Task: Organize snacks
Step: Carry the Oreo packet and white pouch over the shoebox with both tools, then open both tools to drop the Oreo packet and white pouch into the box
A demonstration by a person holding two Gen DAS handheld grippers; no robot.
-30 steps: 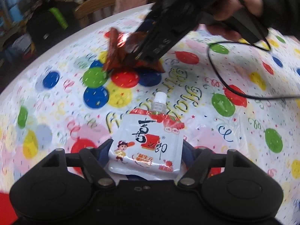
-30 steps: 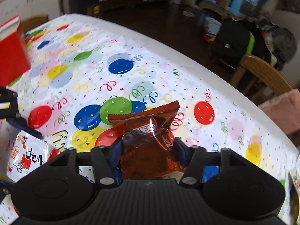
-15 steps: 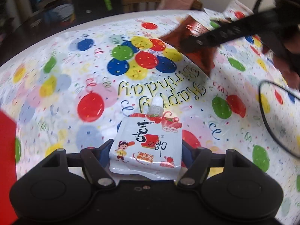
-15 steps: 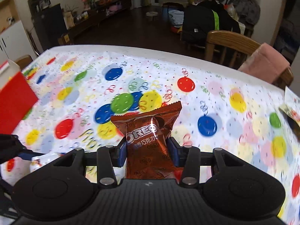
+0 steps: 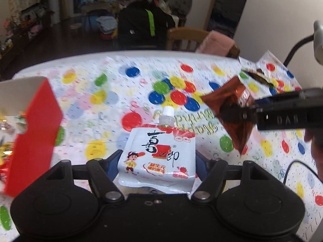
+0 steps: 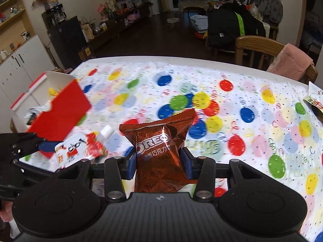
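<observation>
Right wrist: tongs (image 6: 159, 164) clamping Oreo packet (image 6: 161, 157)

Dining room, dim. Table under balloon-print birthday tablecloth (image 6: 252, 92); wooden chair (image 6: 260, 50) at far edge, pink cloth (image 6: 290, 60) draped over its back. Dark wood floor (image 6: 153, 38). White cabinet (image 6: 22, 64) at left; dark sideboard (image 6: 64, 34); black jacket with green stripe (image 6: 232, 26) beyond.

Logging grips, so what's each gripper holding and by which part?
Left gripper: jelly pouch, by its lower sides. Right gripper: Oreo packet, by its middle sides.
</observation>
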